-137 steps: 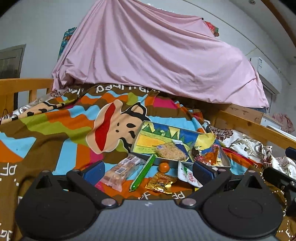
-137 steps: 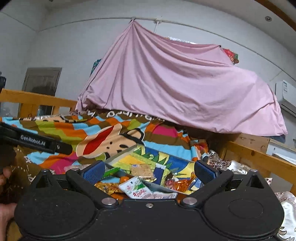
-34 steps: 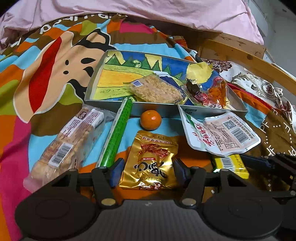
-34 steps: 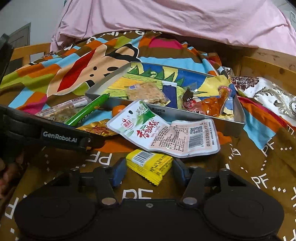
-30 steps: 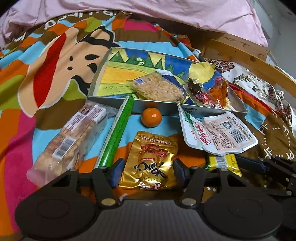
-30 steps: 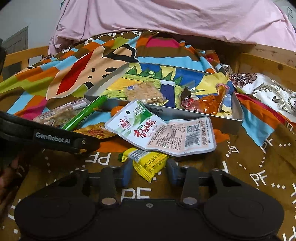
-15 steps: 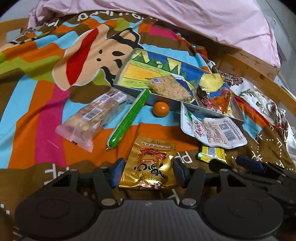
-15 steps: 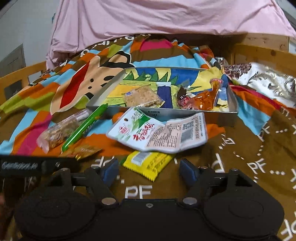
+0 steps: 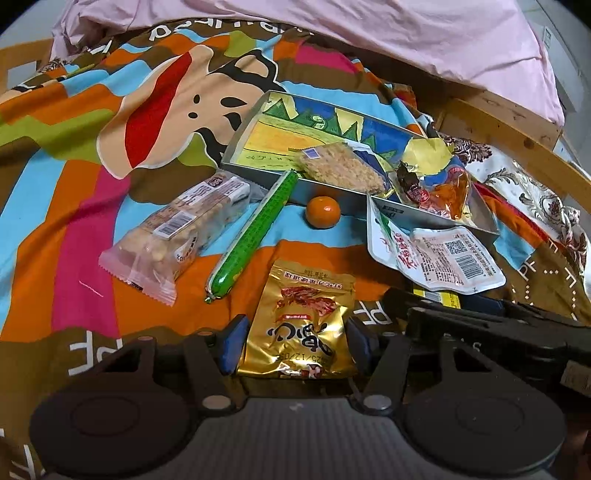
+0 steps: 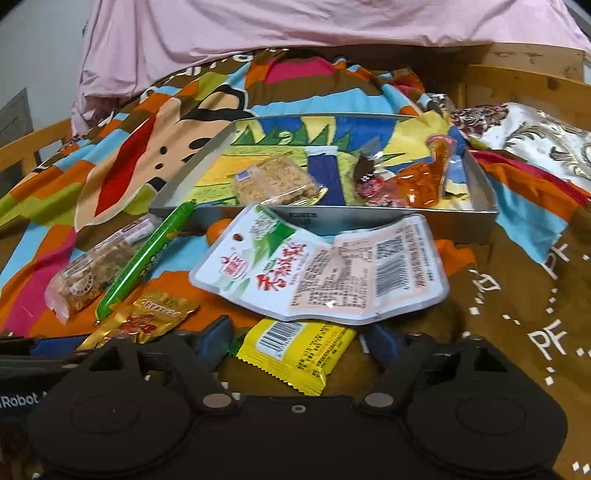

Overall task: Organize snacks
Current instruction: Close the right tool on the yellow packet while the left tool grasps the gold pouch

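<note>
My left gripper [image 9: 295,343] is shut on a gold snack packet [image 9: 306,314], which lies flat on the colourful blanket. My right gripper [image 10: 301,341] stands open with a yellow packet [image 10: 295,350] lying between its fingers; the pads do not press on it. A white-and-green pouch [image 10: 321,266] leans on the near wall of the metal tray [image 10: 369,216]. The tray holds a rice-crisp packet [image 9: 340,170] and red and orange wrapped snacks [image 9: 443,192]. A green sausage stick [image 9: 255,232], a small orange [image 9: 322,211] and a clear nut packet [image 9: 177,236] lie in front of the tray.
A cartoon-print blanket [image 9: 110,184] covers the bed. A pink sheet [image 9: 406,33] hangs behind the tray. A wooden bed rail [image 9: 517,140] and a floral cloth [image 9: 535,195] lie to the right. My right gripper's black body [image 9: 480,325] sits close beside my left one.
Both grippers came down to the snacks. My right gripper's jaws closed in on the yellow packet, then spread wide again. My left gripper drew back with the gold packet still in it.
</note>
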Demonstrator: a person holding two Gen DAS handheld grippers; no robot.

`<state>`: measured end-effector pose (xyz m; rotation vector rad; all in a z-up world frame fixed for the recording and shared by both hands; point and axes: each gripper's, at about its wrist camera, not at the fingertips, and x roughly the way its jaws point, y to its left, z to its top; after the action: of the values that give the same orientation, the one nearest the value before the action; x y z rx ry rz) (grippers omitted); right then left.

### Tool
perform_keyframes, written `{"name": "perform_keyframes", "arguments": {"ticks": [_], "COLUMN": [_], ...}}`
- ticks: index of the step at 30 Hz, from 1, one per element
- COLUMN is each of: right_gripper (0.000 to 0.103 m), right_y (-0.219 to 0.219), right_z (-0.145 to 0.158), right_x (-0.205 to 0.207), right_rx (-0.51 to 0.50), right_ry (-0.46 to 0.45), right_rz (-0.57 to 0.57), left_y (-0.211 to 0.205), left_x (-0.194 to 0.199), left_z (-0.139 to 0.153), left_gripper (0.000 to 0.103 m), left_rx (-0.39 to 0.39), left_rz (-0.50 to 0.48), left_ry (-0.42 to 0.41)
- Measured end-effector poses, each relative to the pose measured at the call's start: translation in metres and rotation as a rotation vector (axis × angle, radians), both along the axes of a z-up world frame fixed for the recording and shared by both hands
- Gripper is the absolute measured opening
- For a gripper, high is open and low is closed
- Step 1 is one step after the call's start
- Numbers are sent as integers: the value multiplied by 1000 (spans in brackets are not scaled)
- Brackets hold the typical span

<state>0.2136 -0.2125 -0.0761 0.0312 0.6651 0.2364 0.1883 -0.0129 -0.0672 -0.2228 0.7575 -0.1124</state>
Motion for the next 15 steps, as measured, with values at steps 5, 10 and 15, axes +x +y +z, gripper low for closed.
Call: {"name": "perform_keyframes", "arguments": {"ticks": [5, 10, 15], "right_gripper": [63, 63, 69], "right_y": [-16, -28, -33], "right_z": [9, 18, 16], "right_x": [-16, -47, -66], "right_rx": [20, -17, -69], "right_ry": [24, 68, 75], "right_rz": [8, 62, 57], "left_y": [0, -1, -6], "left_x": [-4, -13, -25], "left_z": [3, 8, 9], "left_gripper": [62, 62, 62], "left_rx": [-6, -51, -60], "left_rz": [-7, -17, -29], "left_ry": [-5, 14, 30]}}
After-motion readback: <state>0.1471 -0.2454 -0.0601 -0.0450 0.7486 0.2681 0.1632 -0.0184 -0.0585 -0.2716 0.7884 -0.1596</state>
